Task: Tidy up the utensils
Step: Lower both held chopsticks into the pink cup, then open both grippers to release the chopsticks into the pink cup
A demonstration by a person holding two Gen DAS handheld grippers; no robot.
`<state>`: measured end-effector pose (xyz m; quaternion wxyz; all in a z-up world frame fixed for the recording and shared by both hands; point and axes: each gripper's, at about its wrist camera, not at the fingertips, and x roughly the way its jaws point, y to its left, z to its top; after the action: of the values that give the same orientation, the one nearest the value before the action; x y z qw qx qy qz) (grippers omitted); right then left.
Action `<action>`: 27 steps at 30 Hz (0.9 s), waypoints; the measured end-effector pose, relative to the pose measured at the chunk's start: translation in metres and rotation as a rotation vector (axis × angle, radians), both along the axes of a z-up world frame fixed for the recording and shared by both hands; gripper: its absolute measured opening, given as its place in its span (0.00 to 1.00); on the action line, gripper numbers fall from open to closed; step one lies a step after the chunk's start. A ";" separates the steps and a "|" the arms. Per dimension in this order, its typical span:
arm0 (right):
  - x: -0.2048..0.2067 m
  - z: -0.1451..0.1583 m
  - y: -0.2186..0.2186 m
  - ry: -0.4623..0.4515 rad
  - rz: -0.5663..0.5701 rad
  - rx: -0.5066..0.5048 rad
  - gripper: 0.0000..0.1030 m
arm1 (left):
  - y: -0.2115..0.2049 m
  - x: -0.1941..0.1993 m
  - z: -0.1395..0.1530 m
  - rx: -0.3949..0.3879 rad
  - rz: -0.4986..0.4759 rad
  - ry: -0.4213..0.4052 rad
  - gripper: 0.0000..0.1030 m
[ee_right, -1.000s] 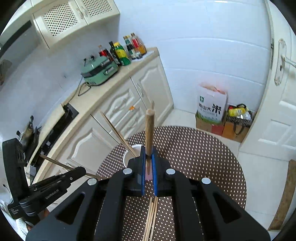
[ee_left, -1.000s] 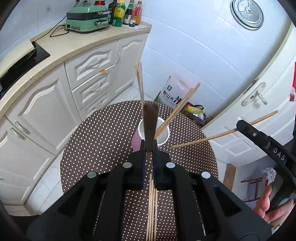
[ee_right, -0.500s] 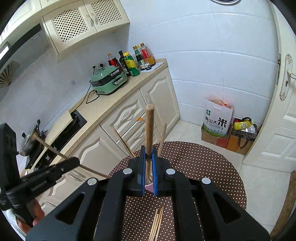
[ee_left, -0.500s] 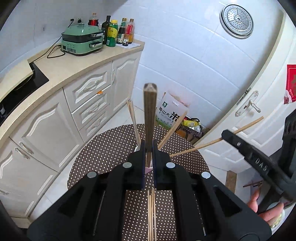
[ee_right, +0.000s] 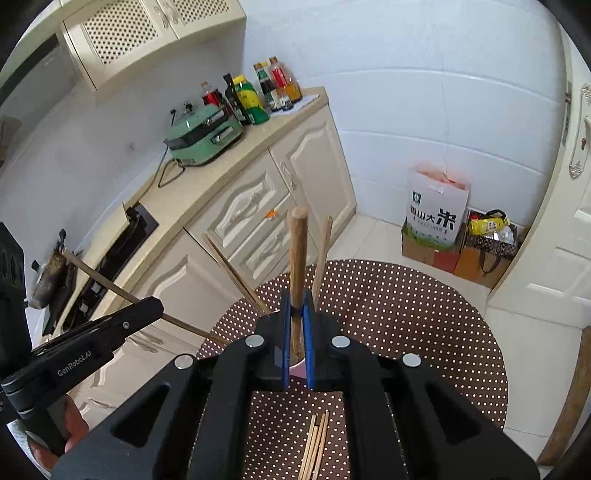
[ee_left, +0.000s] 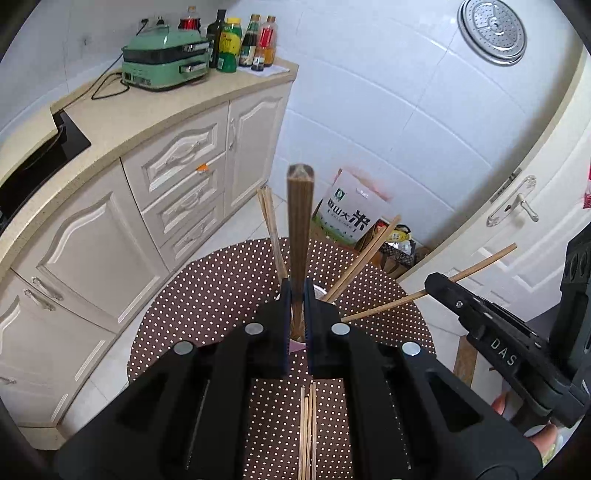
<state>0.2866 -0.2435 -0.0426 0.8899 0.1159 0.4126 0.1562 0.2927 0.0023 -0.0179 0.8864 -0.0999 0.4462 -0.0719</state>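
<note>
The chopstick (ee_left: 300,236) in the left gripper (ee_left: 294,295) is looking like brown wood with fine lines along it; the chopstick (ee_right: 297,258) in the right gripper (ee_right: 296,306) is looking like smooth, paler wood, round at the tip; both grippers are looking like hard black plastic, a bit shiny, with small round silver metal bits on top; the table cover (ee_left: 207,295) is looking like soft brown cloth with little white dots; the loose sticks (ee_left: 307,424) lying on it are looking like thin light wood; the wall tiles (ee_left: 369,110) are shining white and smooth; the round lid (ee_left: 492,31) on the wall is shining like metal.
</note>
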 end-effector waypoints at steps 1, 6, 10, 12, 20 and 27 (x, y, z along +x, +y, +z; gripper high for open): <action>0.003 -0.004 0.002 0.013 0.006 -0.004 0.05 | 0.000 0.003 -0.004 0.000 0.001 0.012 0.06; 0.015 -0.021 0.009 0.057 0.025 -0.020 0.05 | -0.001 0.017 -0.025 0.000 0.002 0.066 0.06; 0.025 -0.037 0.016 0.100 0.040 -0.036 0.05 | -0.002 0.027 -0.039 -0.002 0.005 0.106 0.06; 0.030 -0.042 0.019 0.113 0.044 -0.043 0.05 | -0.002 0.032 -0.045 -0.002 0.010 0.121 0.07; 0.049 -0.064 0.021 0.172 0.035 -0.044 0.05 | -0.001 0.053 -0.064 -0.025 0.017 0.165 0.07; 0.059 -0.074 0.021 0.211 0.019 -0.021 0.08 | -0.001 0.065 -0.073 -0.041 0.019 0.169 0.07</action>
<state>0.3451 -0.2230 -0.1164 0.8411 0.1188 0.5068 0.1470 0.3574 0.0009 -0.0909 0.8440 -0.1279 0.5169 -0.0640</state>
